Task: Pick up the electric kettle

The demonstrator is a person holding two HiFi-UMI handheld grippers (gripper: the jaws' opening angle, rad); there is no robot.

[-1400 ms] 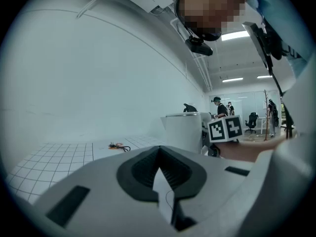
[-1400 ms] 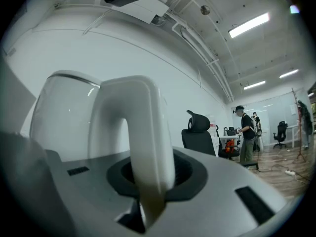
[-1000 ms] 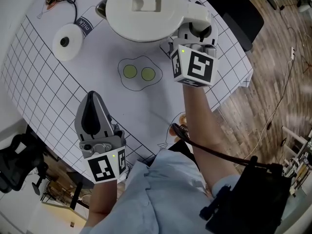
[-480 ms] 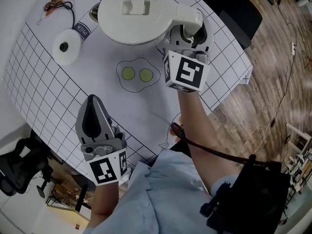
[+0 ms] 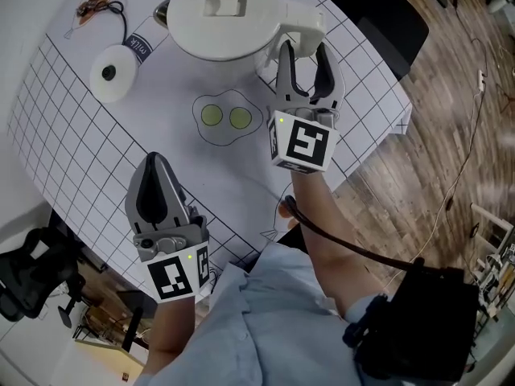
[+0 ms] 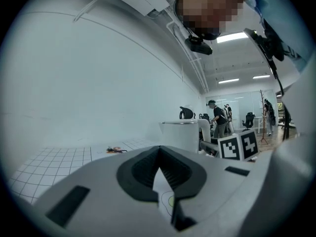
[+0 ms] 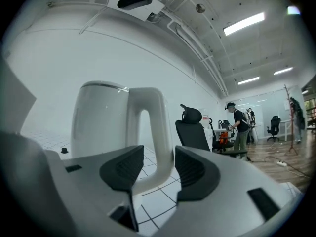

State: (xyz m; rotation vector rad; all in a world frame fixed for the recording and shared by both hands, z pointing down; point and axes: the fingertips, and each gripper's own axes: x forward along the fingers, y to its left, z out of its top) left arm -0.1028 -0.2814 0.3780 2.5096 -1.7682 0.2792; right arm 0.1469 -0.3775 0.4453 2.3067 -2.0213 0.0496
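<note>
Now, electric kettle (image 5: 225, 10) handle (image 7: 159, 132) between just-opened, wide-apart jaws of right tool (image 5: 303, 55), ungripped.

Left gripper (image 5: 153, 161) and right gripper (image 5: 304, 51): same build. Pale grey moulded shells, tapering fingers (image 7: 190, 169) lined with black ribbed pads, and black rectangular slots in the shell to either side.

Right marker cube (image 5: 302, 143), left marker cube (image 5: 179, 273): white, with black square markers on the faces and a small green light near one edge of each.

Shirt (image 5: 265, 320): light blue, forearms uncovered.

Black cable (image 5: 346, 246) runs beside the right arm to a black pack (image 5: 418, 328) at the waist.
</note>
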